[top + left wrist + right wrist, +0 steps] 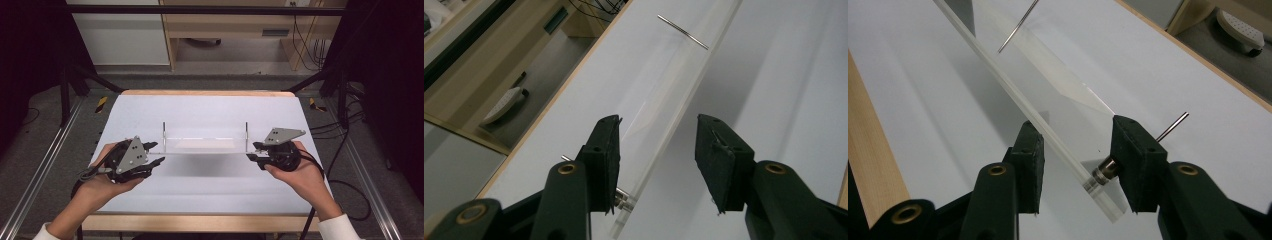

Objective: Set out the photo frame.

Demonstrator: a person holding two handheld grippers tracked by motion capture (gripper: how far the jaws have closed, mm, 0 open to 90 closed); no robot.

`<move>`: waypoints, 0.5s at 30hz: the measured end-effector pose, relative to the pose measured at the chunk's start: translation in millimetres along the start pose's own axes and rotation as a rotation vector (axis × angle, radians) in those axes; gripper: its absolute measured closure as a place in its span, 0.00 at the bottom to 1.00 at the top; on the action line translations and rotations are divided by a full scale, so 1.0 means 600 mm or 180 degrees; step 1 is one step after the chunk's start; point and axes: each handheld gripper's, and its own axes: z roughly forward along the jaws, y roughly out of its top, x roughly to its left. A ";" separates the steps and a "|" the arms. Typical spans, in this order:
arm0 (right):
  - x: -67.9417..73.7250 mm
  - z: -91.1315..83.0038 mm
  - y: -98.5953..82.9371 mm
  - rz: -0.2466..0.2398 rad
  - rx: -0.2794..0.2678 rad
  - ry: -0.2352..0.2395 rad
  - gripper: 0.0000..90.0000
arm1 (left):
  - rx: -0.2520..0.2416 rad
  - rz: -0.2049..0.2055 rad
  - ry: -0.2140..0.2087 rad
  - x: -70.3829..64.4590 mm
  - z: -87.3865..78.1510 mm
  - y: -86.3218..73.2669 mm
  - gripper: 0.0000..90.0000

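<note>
The left gripper, held in the person's left hand at the near left of the table, points rightward with its jaws spread wide. In the left gripper view the left gripper straddles the left end of a clear plastic plate; the plate's edge runs up between the two jaws, close to the left-hand one, and contact cannot be told. A short metal fitting sits at the plate's near corner, just beside that jaw. The right gripper, held in the right hand at the near right of the table, points leftward toward the plate's other end. In the right gripper view the right gripper has its jaws set at a moderate width on either side of the clear plastic plate, whose thick edge passes diagonally between them; the right-hand jaw lies against a metal collar fixed at the plate's corner, while a gap shows at the other jaw. A thin metal rod rises from behind that jaw, and a second thin rod stands farther along the plate. From the high view the clear plastic plate lies across the middle of the white table between the two grippers, with one upright rod near its left end and another upright rod near its right end. A grey three-cornered plate tops the left gripper, and a like one tops the right.
</note>
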 end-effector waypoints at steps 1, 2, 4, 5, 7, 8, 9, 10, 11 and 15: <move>-0.001 0.000 0.001 -0.0001 0.0002 0.0000 0.64 | 0.0002 0.0002 0.0004 0.000 0.003 0.000 0.59; -0.001 0.000 0.001 0.0002 0.0002 0.0000 0.64 | -0.0005 0.0012 -0.0002 0.001 0.005 0.000 0.59; -0.002 0.000 0.002 0.0002 0.0008 -0.0003 0.64 | 0.0010 0.0010 -0.0004 0.000 0.008 -0.001 0.60; -0.002 0.000 0.002 0.0006 0.0010 -0.0002 0.64 | 0.0020 0.0022 -0.0005 0.000 0.011 -0.001 0.61; -0.003 0.000 0.003 0.0016 0.0018 0.0003 0.64 | 0.0048 0.0029 0.0008 0.000 0.014 -0.001 0.62; -0.003 0.000 0.004 0.0015 0.0019 0.0005 0.64 | 0.0055 0.0007 0.0013 0.000 0.015 -0.001 0.64; -0.003 0.000 0.004 0.0016 0.0021 0.0008 0.64 | 0.0062 -0.0004 0.0005 0.001 0.016 -0.001 0.65; -0.003 0.000 0.004 0.0017 0.0019 0.0008 0.64 | 0.0042 -0.0016 -0.0007 0.001 0.018 -0.002 0.67; -0.004 0.000 0.004 0.0015 0.0011 0.0009 0.64 | 0.0052 -0.0003 -0.0008 0.002 0.019 -0.002 0.68; -0.005 0.000 0.005 0.0025 0.0011 0.0009 0.64 | 0.0060 0.0010 -0.0033 0.002 0.025 -0.001 0.73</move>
